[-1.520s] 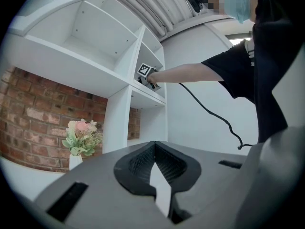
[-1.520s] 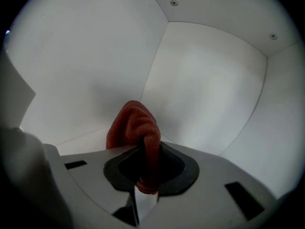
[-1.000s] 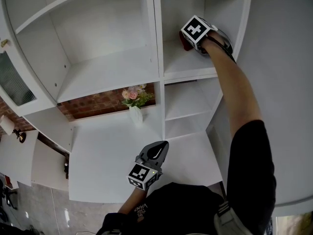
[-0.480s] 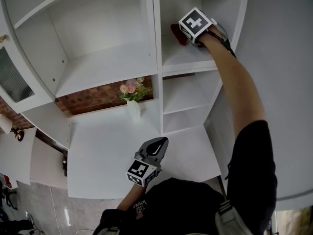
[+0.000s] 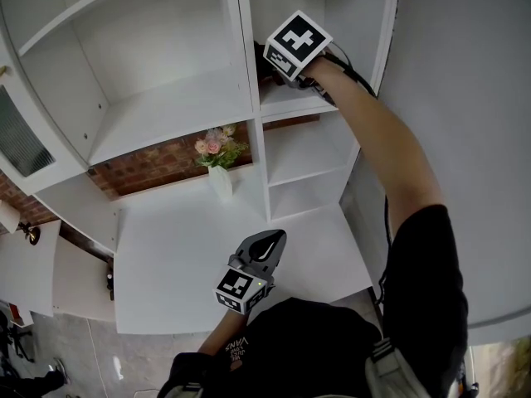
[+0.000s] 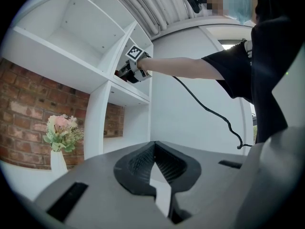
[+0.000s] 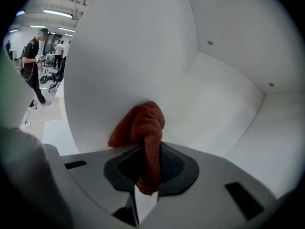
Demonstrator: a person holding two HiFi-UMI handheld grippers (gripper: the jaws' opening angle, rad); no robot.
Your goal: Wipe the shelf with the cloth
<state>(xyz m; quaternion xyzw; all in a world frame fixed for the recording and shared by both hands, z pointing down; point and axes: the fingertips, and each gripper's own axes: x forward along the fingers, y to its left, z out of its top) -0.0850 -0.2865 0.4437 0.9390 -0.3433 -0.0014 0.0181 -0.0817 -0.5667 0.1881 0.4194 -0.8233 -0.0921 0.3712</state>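
Right gripper [image 7: 148, 174]: we pinch the red cloth [image 7: 142, 123] inside the far right shelf [image 5: 286, 106].
Left gripper [image 6: 153, 174]: we see it closed, empty.

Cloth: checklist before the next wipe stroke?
1. Cloth clamped in right gripper: ok, jaws shut on it.
2. Cloth touching the shelf: cannot tell.
3. Left gripper out of the way: ok, shut, empty, low over the counter.
4. Vase clear of the arm: ok, on the counter below.
5. Cable free: ok, hangs slack.
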